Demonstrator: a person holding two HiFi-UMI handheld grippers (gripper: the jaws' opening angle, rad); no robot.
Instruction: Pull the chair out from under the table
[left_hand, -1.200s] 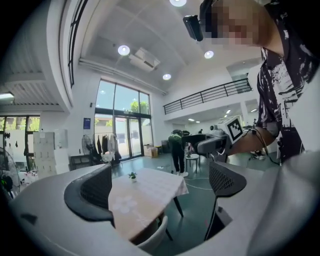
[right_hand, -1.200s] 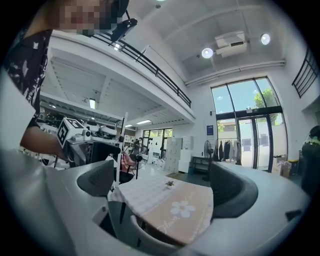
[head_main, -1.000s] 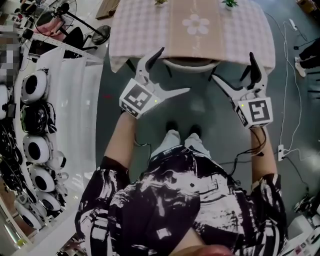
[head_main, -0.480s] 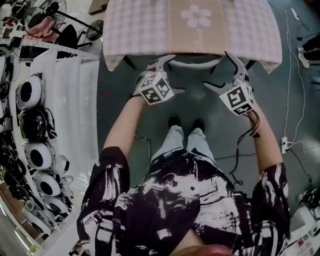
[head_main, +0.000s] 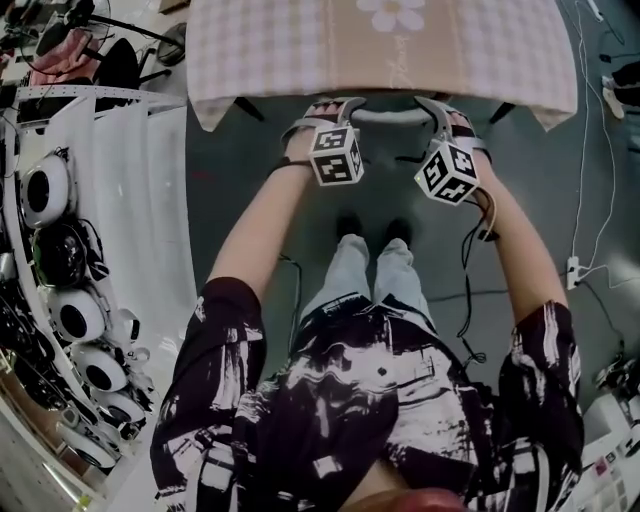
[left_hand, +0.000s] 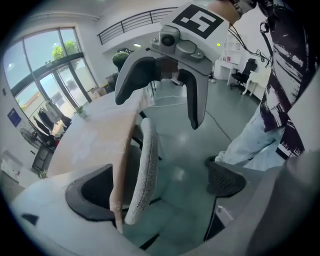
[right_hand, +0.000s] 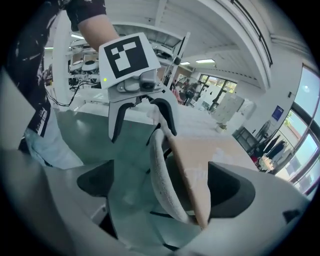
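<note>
The chair is tucked under a table (head_main: 270, 50) with a checked cloth; only its curved pale backrest rim (head_main: 388, 116) shows in the head view. My left gripper (head_main: 335, 104) and right gripper (head_main: 450, 110) sit at the rim's two ends, both open. In the left gripper view the speckled backrest (left_hand: 142, 175) stands between my wide-apart jaws, closer to the table-side pad, and the left gripper (left_hand: 160, 185) is not closed on it. The right gripper (right_hand: 165, 187) straddles the backrest (right_hand: 162, 175) the same way. The seat and legs are hidden.
The tablecloth's hanging edge (left_hand: 121, 150) lies right against the backrest. Shelves of white round headsets (head_main: 45, 190) line the left. Cables and a power strip (head_main: 573, 270) run over the floor at right. The person's feet (head_main: 370, 230) stand just behind the chair.
Both grippers have moved forward and inward from open floor to the chair's backrest, and now straddle its rim. The table has drawn nearer in the head view.
</note>
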